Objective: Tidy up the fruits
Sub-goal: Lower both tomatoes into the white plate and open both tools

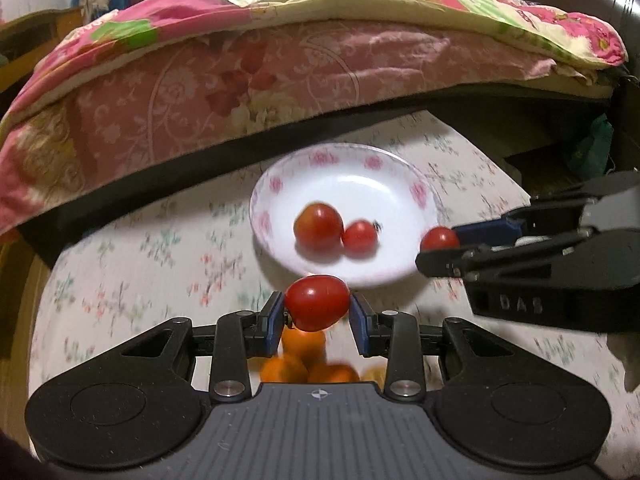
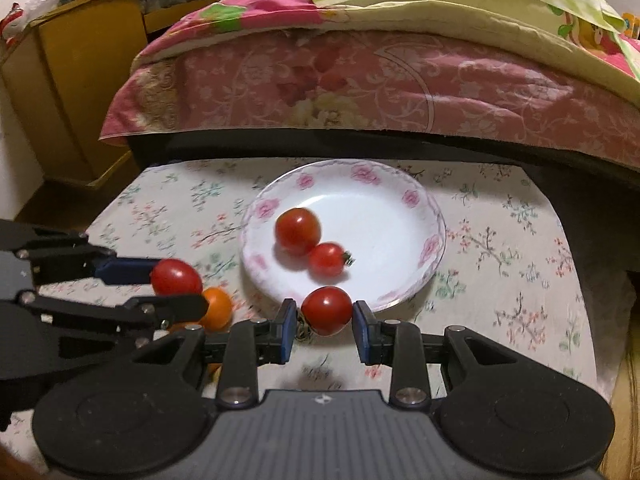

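Item: two tomatoes in transit to white plate [image 2: 434, 216] on bench [image 2: 500, 264].

- Left tongs [image 1: 318, 306]: clamped on oval tomato [image 1: 318, 302], just short of near rim.
- Right tongs [image 2: 325, 314]: clamped on round tomato [image 2: 326, 310], at rim.
- Handling advice: carry over the centre, lower, release gently beside two plated tomatoes [image 2: 298, 230].

Little table with a flowery cloth [image 2: 500, 248]
White rose-rimmed plate [image 2: 420, 200] and some orange fruits [image 2: 218, 306] sit on it.
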`<action>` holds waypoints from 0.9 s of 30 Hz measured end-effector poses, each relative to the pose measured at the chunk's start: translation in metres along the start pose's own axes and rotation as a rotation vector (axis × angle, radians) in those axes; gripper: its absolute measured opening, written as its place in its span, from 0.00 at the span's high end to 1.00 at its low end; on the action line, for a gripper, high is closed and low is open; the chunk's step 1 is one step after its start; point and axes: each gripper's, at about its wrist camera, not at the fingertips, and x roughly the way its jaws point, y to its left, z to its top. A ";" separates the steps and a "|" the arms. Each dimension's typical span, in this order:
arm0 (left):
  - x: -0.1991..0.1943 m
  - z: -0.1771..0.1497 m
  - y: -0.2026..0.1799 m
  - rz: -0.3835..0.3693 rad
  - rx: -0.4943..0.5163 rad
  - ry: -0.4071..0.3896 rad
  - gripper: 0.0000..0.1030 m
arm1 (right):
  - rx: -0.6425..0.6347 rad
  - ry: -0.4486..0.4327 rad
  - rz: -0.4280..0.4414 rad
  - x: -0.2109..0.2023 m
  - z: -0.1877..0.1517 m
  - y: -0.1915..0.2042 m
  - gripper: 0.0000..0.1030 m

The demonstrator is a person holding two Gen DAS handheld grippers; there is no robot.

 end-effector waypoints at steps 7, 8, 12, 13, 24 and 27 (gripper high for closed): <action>0.031 0.017 -0.003 -0.005 0.006 0.006 0.58 | -0.009 0.014 -0.005 0.027 0.011 -0.011 0.71; 0.036 0.018 -0.004 -0.004 0.009 0.010 0.58 | -0.006 0.015 -0.010 0.031 0.012 -0.013 0.71; 0.045 0.020 -0.003 -0.005 0.002 0.020 0.59 | 0.007 0.015 -0.004 0.042 0.015 -0.020 0.71; 0.046 0.021 -0.003 -0.003 0.003 0.020 0.58 | 0.008 0.013 -0.003 0.043 0.015 -0.021 0.70; 0.036 0.023 0.001 0.023 -0.011 0.011 0.44 | 0.010 0.003 -0.005 0.042 0.016 -0.021 0.70; 0.028 0.023 0.003 0.031 -0.010 0.002 0.42 | 0.015 -0.016 -0.010 0.036 0.019 -0.021 0.70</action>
